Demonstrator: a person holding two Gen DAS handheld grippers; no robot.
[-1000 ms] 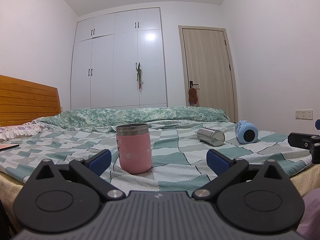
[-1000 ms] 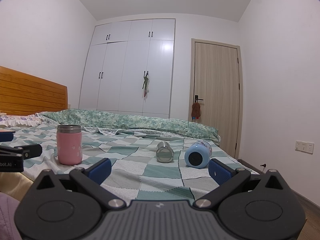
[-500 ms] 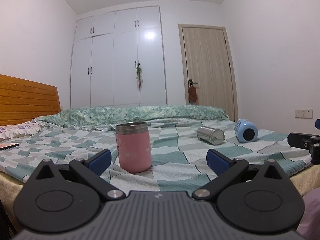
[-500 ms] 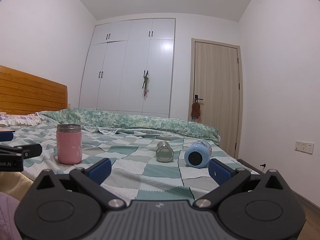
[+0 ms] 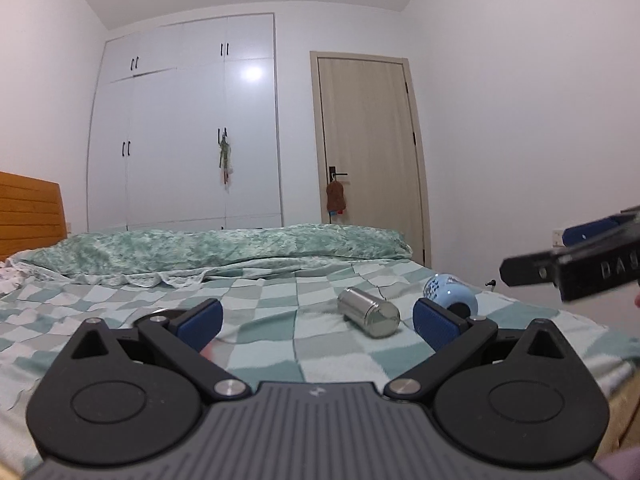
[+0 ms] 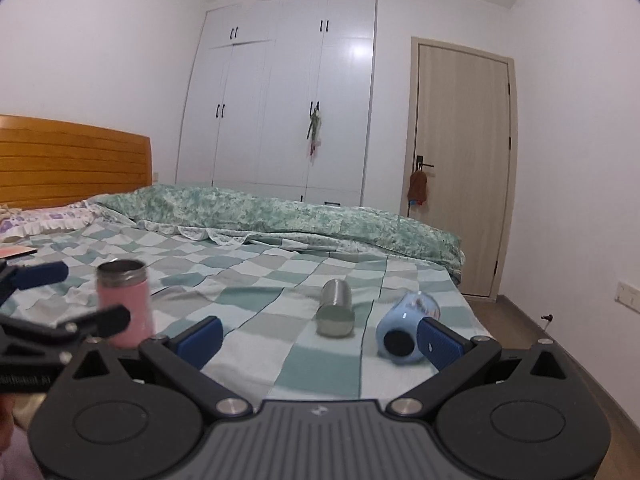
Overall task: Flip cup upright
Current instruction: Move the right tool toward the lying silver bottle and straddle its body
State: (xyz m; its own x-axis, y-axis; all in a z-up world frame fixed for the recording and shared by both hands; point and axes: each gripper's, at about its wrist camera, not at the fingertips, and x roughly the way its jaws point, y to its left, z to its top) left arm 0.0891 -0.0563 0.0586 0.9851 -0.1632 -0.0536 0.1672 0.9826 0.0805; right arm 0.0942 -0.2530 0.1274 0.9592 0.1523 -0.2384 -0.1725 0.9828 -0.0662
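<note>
From my left wrist camera, my left gripper [image 5: 316,322] is spread wide with nothing between its blue pads [image 5: 200,320]. Past them, on the checked bedspread [image 5: 260,292], the steel cup [image 5: 369,317] lies on its side, and just to its right the blue cup [image 5: 448,294] also lies tipped over, partly hidden by my right-hand pad. A sliver of pink blur shows low beside my left pad; I cannot tell from here what it is. My right gripper [image 5: 532,270] pokes in from the right edge, with the letters "DAS" readable on its black body, the rest cut off.

From my right wrist camera, my right gripper [image 6: 318,338] is likewise released, empty. This view shows the pink cup [image 6: 126,304] standing upright at the left, near my left gripper [image 6: 72,296], whose fingers are apart and close to the cup; whether they touch it I cannot tell. The steel cup [image 6: 336,308] and blue cup [image 6: 404,326] lie side by side ahead. Print on my left gripper's body is too blurred to read.
</note>
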